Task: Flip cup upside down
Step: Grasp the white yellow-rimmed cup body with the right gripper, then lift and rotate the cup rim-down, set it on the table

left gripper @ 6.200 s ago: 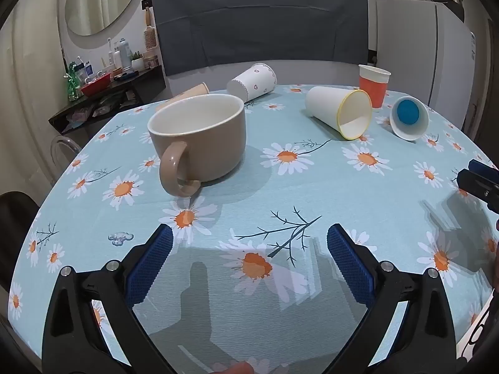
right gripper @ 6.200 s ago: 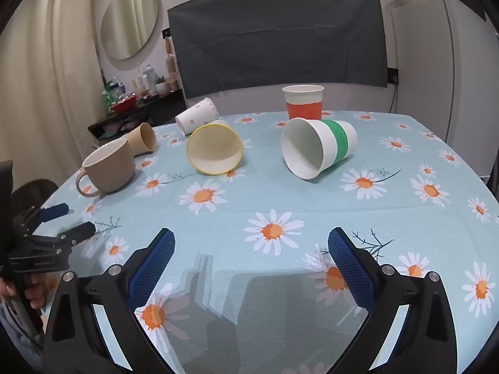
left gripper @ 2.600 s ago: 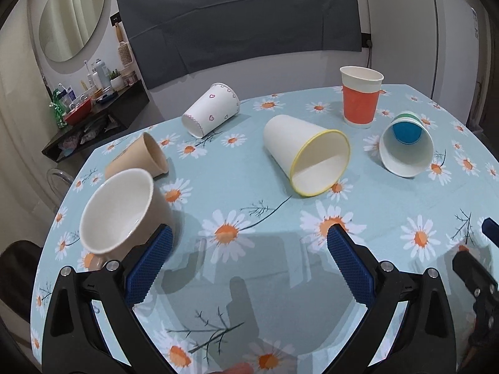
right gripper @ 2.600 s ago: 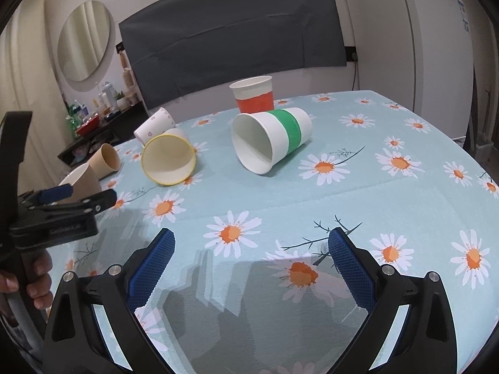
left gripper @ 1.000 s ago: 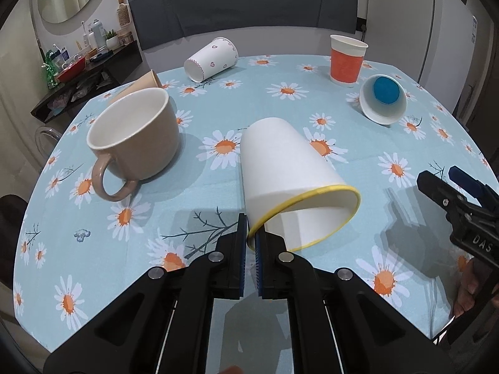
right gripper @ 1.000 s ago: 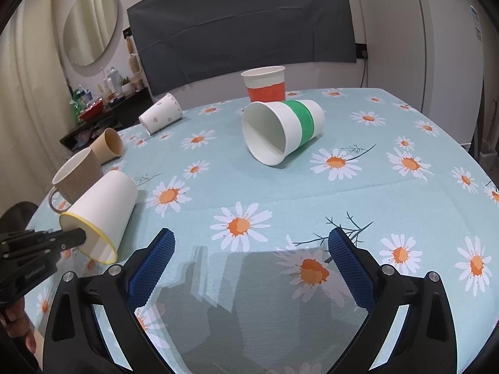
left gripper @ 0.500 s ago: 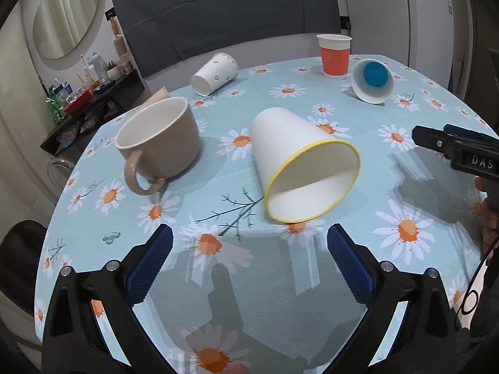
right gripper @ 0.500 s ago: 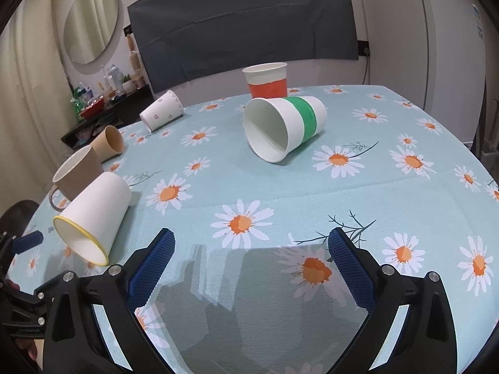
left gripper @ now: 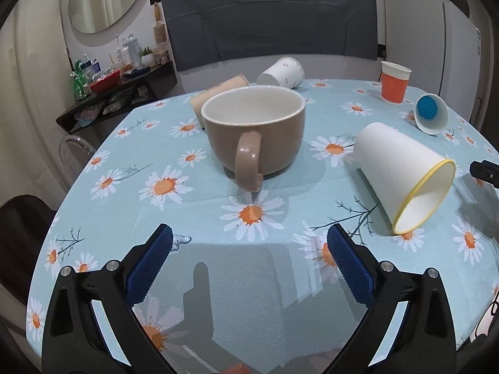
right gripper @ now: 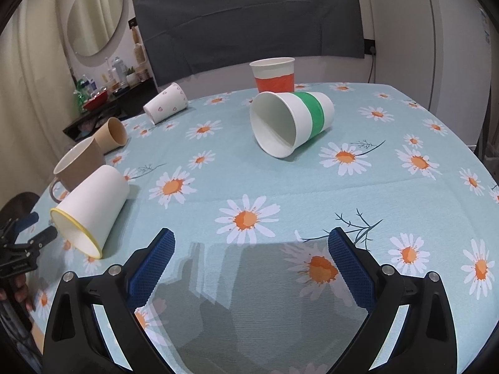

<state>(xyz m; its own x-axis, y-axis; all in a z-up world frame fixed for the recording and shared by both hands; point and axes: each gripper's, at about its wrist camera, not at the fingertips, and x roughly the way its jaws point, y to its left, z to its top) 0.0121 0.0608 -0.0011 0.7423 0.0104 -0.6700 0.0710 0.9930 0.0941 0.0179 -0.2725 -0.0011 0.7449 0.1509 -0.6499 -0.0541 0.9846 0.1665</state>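
A brown mug [left gripper: 254, 134] stands upright straight ahead of my left gripper [left gripper: 249, 258], its handle toward me; it also shows in the right wrist view [right gripper: 79, 163]. A white paper cup with a yellow rim [left gripper: 405, 174] lies on its side to the mug's right, mouth toward me; in the right wrist view [right gripper: 93, 205] it lies at the left. My left gripper is open and empty, a little short of the mug. My right gripper [right gripper: 251, 261] is open and empty over the tablecloth.
The round table [right gripper: 389, 193] has a daisy cloth. A green-banded cup [right gripper: 293, 123] lies on its side, an orange cup [right gripper: 274, 74] stands upright. A heart-print cup [right gripper: 167, 103] and a tan cup [right gripper: 112, 132] lie at the back left. A shelf [left gripper: 115, 93] stands beyond.
My left gripper let go of the yellow-rimmed cup, which now lies on its side, opened wide, and swung left to face the brown mug. My right gripper has barely moved.
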